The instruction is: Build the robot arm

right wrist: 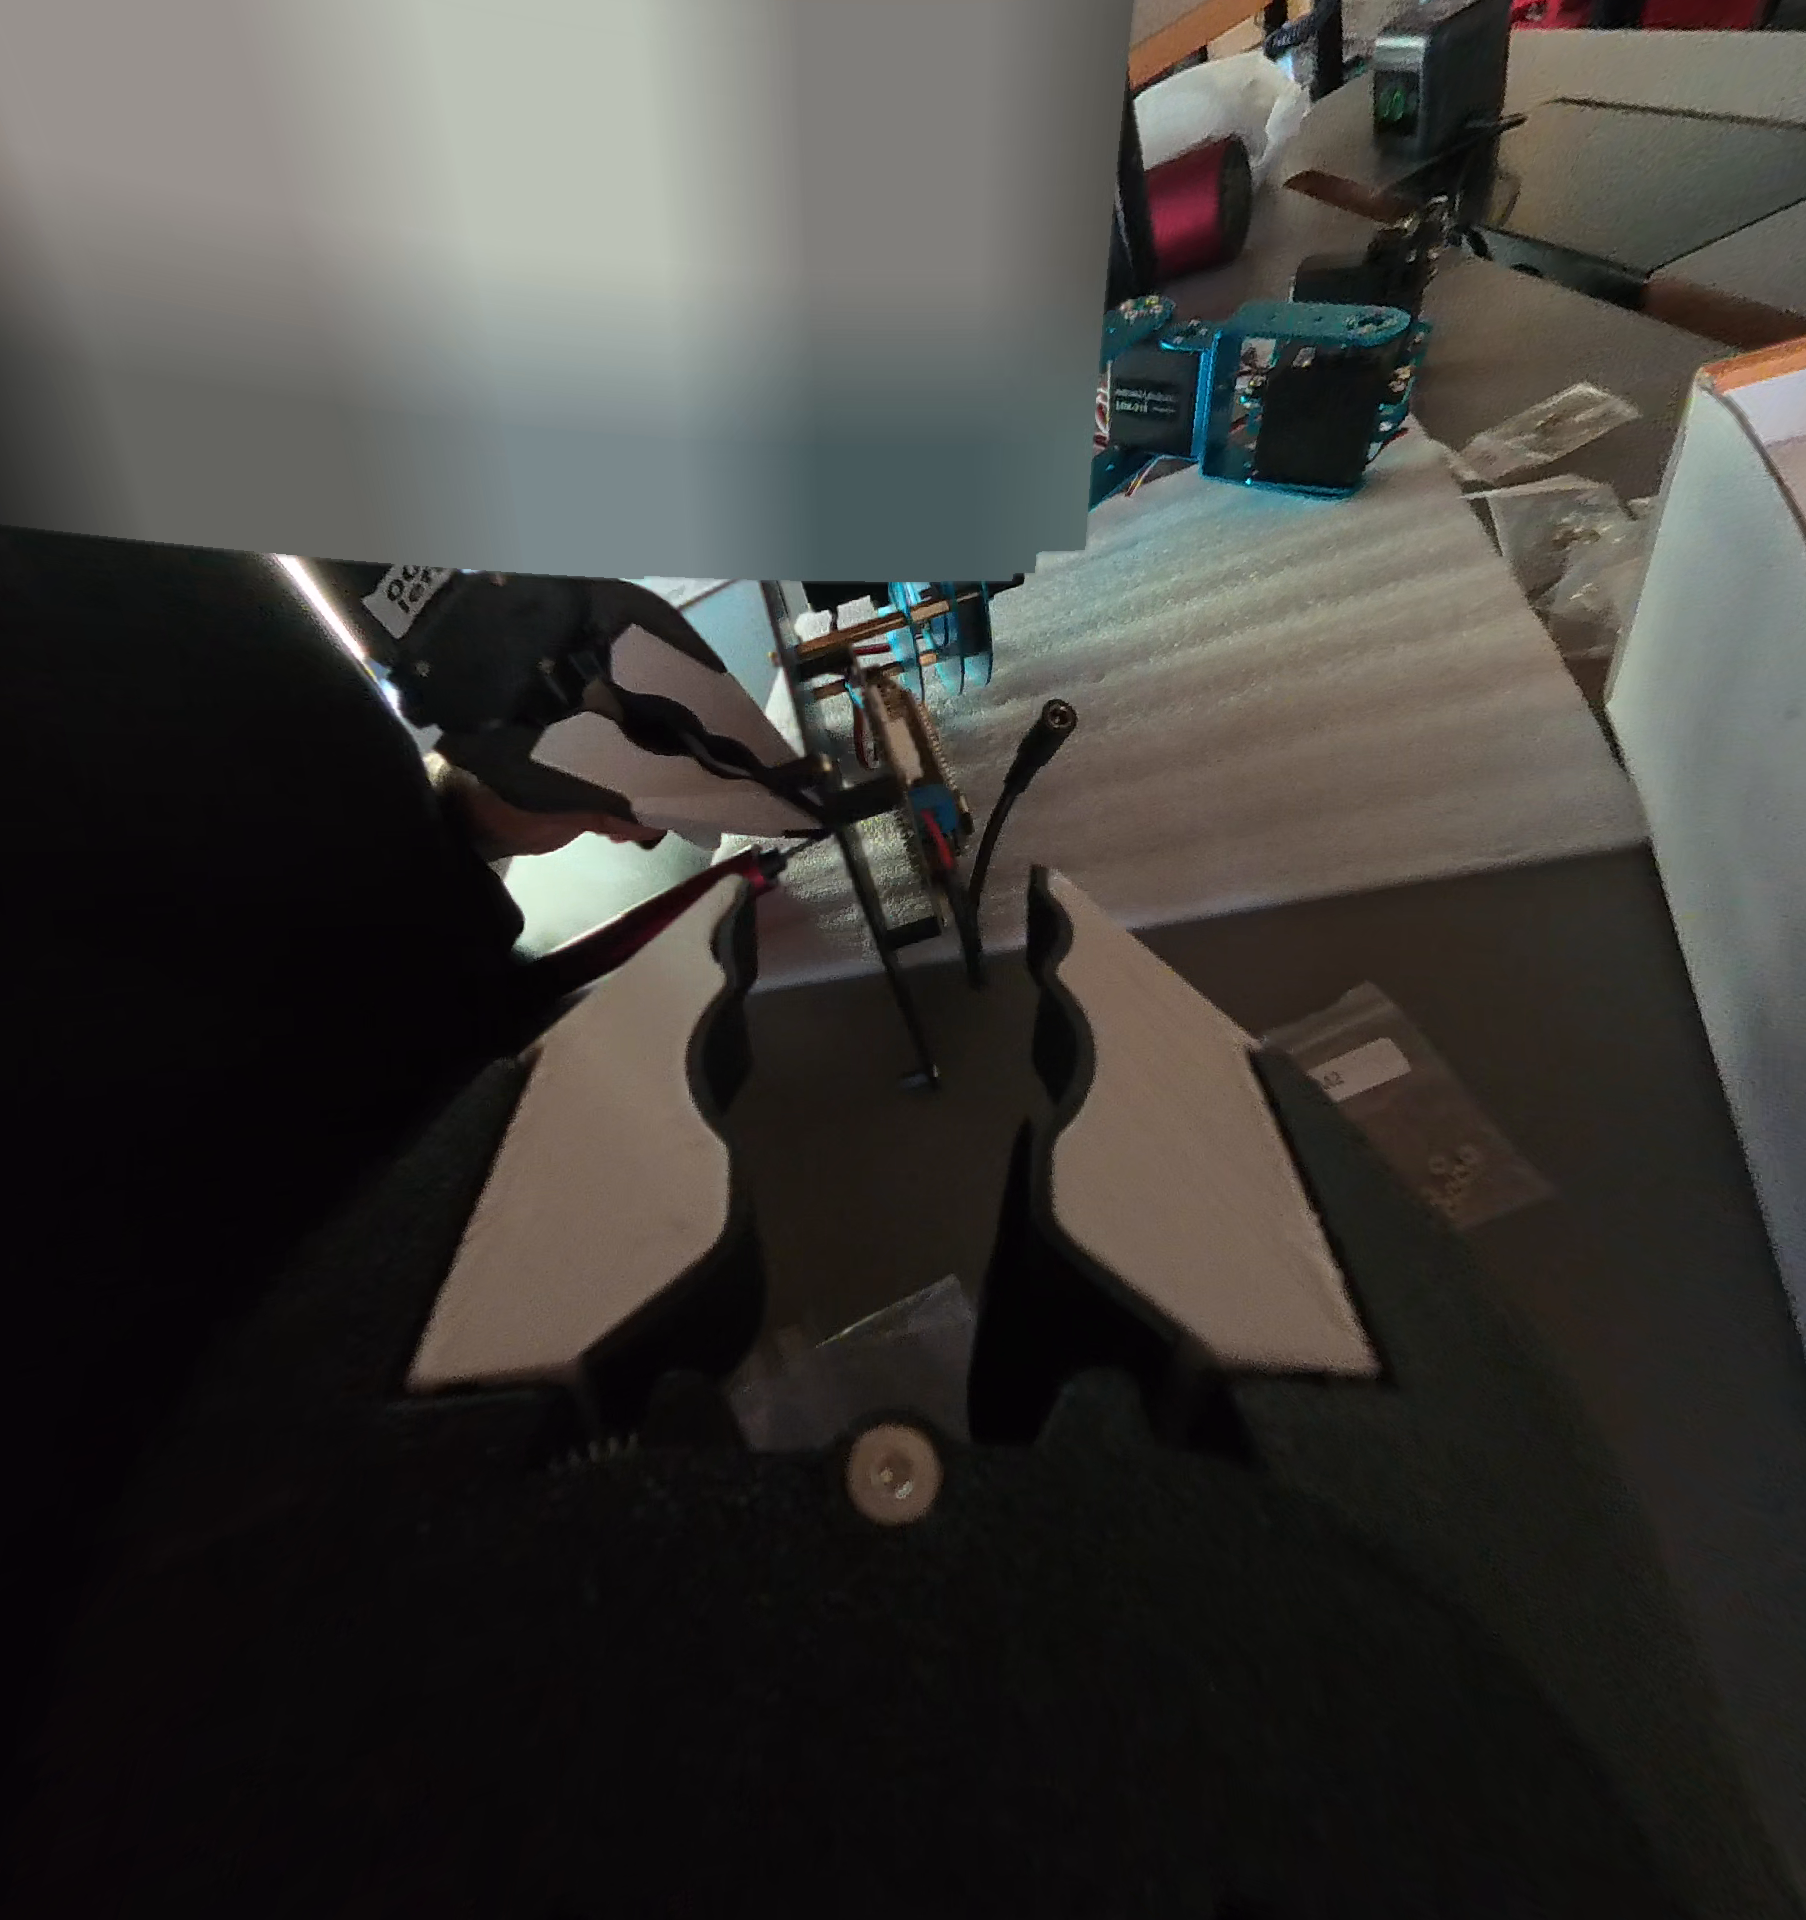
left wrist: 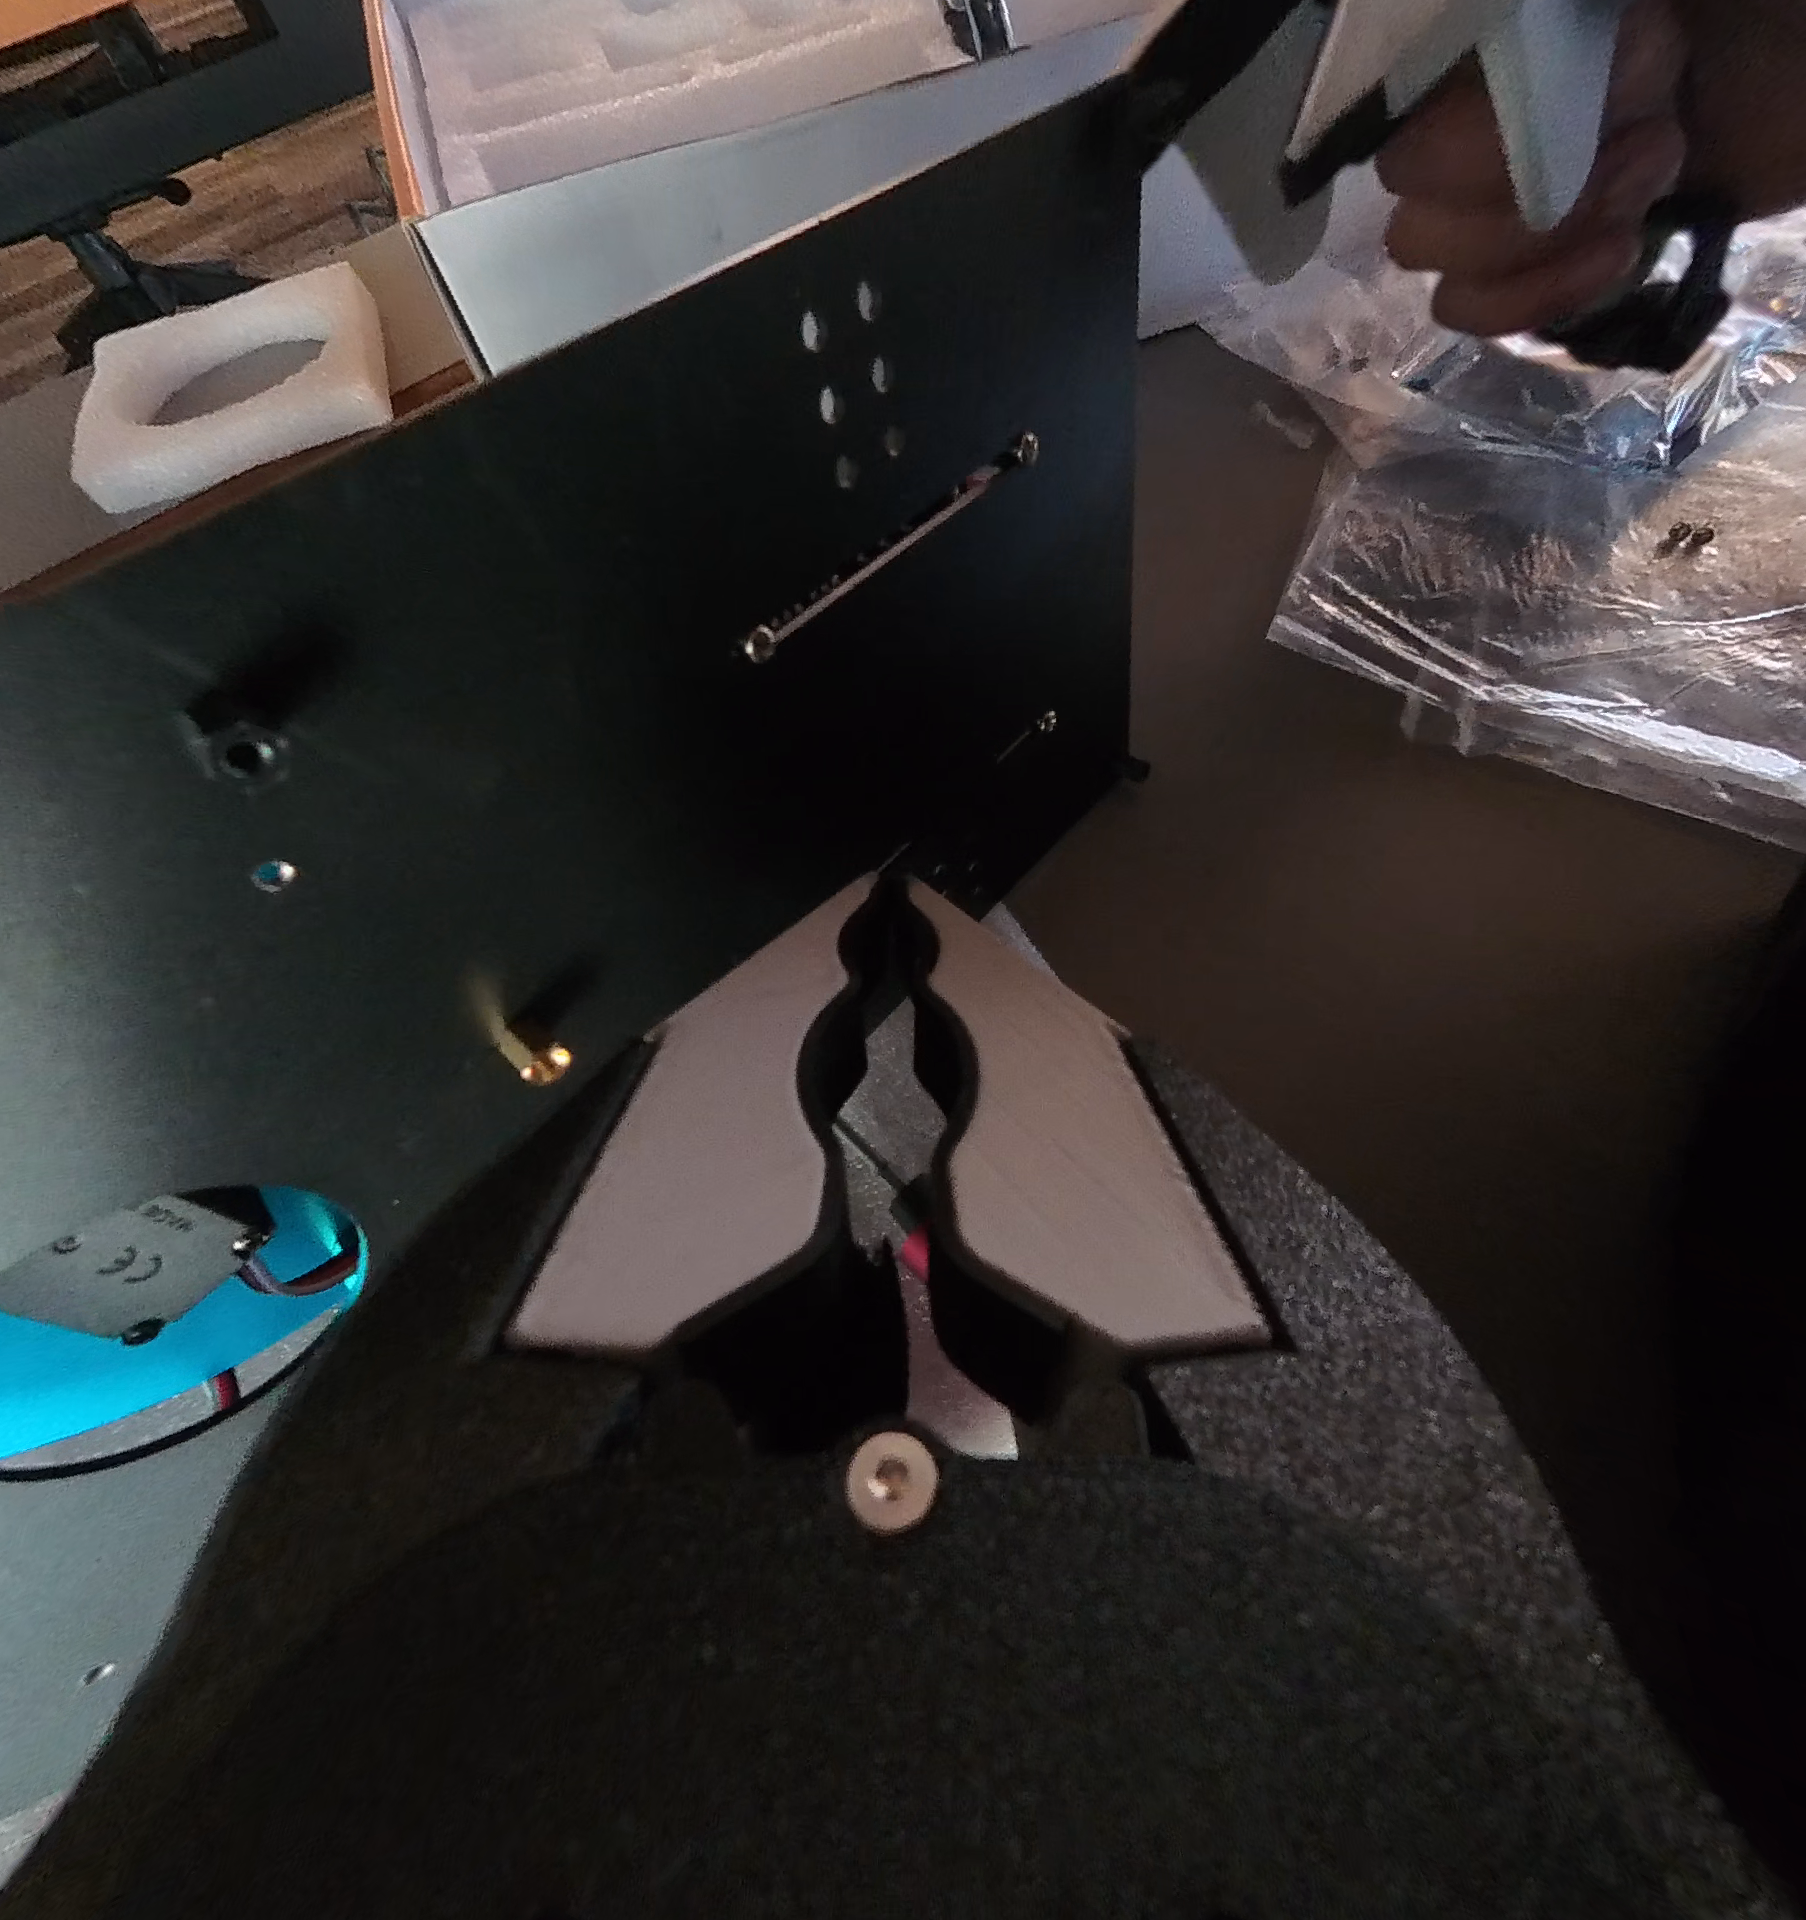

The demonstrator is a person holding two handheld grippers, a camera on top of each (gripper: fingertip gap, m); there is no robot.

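Note:
My left gripper (left wrist: 899, 894) is shut on the lower edge of a black metal plate (left wrist: 566, 623) and holds it upright and tilted. The plate has several round holes, two slots, a brass standoff (left wrist: 535, 1049) and a large round opening (left wrist: 151, 1330) showing a blue part behind it. In the right wrist view the plate (right wrist: 904, 1008) stands edge-on on the table, with a circuit board (right wrist: 909, 790) mounted on it and the left gripper (right wrist: 805, 805) clamped on its edge. My right gripper (right wrist: 888, 935) is open and empty, just short of the plate. A black cable with a barrel jack (right wrist: 1013, 790) rises beside the board.
A blue servo bracket assembly (right wrist: 1283, 395) sits on a white foam sheet (right wrist: 1242, 707). A small screw bag (right wrist: 1398, 1122) and a white box (right wrist: 1730, 831) lie to the right. In the left wrist view are a foam block (left wrist: 224, 384), an open box (left wrist: 670, 156), plastic bags (left wrist: 1605, 582) and a hand (left wrist: 1564, 187). Across from one pair of fingers to the other is roughly 12 centimeters. The brass standoff (left wrist: 535, 1049) is closer to my left gripper, around 7 centimeters from its tips; the right tips are 15 centimeters off.

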